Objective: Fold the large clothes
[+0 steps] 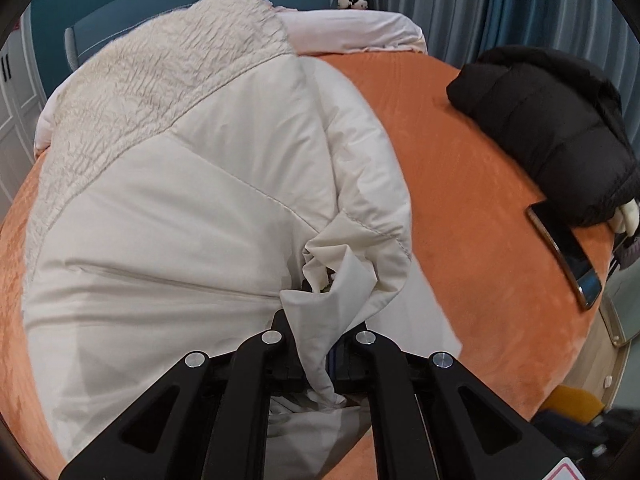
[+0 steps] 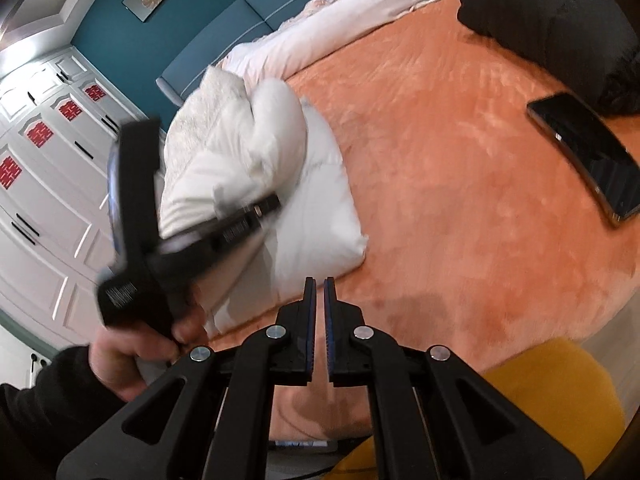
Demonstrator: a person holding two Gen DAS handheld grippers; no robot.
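Note:
A large white padded garment point(image 1: 192, 184) with a crinkled cream panel lies folded on the orange bed cover point(image 1: 480, 200). My left gripper point(image 1: 320, 300) is shut on a bunched corner of its fabric, which drapes over the fingertips and hides them. In the right wrist view the same garment point(image 2: 240, 148) lies at the left of the bed, and the left gripper point(image 2: 272, 204), blurred, is held by a hand point(image 2: 132, 356) in a black sleeve over it. My right gripper point(image 2: 319, 286) hovers shut and empty over the orange cover point(image 2: 440, 200), near the garment's front corner.
A black puffer jacket point(image 1: 552, 128) lies at the bed's right edge with a dark phone point(image 1: 568, 256) beside it. White bedding point(image 1: 352, 28) sits against the blue headboard. A white wardrobe point(image 2: 48, 184) stands at the left. Something yellow point(image 2: 540, 400) is below the bed's near edge.

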